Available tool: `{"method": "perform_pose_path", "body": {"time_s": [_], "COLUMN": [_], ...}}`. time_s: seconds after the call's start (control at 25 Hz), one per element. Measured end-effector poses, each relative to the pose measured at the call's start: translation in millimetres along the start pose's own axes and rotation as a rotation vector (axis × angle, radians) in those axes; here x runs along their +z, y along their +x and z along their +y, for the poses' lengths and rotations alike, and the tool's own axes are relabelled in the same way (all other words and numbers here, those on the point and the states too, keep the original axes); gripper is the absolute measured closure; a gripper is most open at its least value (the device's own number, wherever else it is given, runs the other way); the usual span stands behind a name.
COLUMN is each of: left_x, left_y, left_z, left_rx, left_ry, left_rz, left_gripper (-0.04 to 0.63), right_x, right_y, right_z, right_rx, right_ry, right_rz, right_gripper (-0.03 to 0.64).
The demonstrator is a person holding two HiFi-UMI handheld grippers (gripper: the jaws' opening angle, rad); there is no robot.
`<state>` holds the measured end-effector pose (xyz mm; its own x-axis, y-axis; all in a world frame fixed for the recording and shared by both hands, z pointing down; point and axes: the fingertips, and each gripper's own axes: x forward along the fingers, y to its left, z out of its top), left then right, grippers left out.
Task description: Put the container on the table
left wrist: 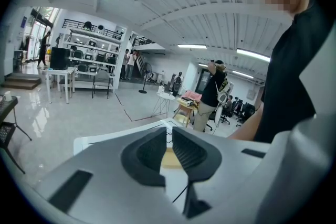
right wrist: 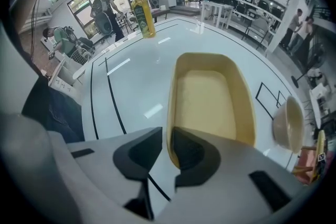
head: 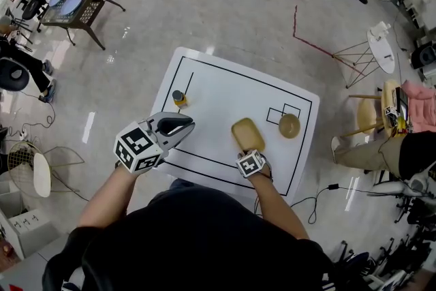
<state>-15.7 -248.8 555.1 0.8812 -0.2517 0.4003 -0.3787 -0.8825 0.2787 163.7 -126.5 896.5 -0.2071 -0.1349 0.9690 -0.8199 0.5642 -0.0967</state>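
Container (head: 247, 134) sits flat on the table (head: 225, 88), just beside the bowl (head: 289, 126), to the bowl's left in the head view and not touching it.

Right gripper (right wrist: 167, 136) points steeply down over the container's short wall. Its jaws are narrowly apart, one pad inside the wall and one outside. A sliver of table shows between the outer pad and the wall, so I judge the grip slack.

Left gripper (left wrist: 169, 131) has a narrow gap and nothing in it. It hovers farther from the bowl than the container, on the side of the bottle (head: 178, 98).

Step in hand, as I read it: let go and withdraw.
- Widen the right jaws a touch so both pads clear the wall.
- Lift straight up along the wall.
- Avoid any sideways drag, which could tip the container or slide it into the bowl.
- Leave the left gripper idle, off the bottle.
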Motion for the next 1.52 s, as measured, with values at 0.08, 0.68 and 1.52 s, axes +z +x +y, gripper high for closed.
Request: {"method": "perform_pose_path", "body": {"time_s": [0.08,0.68,1.52], "left_x": [0,3,7], "left_y": [-3,-28,-57], "left_z": [-1,-20,-61], "left_rx": [-0.002,-0.012,-0.027], "left_ry": [0.0,0.017,0.046], "left_rz": [-0.002,-0.032,-0.068], "left_gripper": [0.558,0.558,0.558], "right_x": [-2,-6,-6], "right_y": [0,-18,-87], "right_z": [1,6,9], "right_rx": [-0.005,-0.07,-0.134], "right_ry": [0.001,0.003,0.06], "right_rz": [0.004,-0.011,-0.127], "right_gripper": [0.541,0.479,0.48]}}
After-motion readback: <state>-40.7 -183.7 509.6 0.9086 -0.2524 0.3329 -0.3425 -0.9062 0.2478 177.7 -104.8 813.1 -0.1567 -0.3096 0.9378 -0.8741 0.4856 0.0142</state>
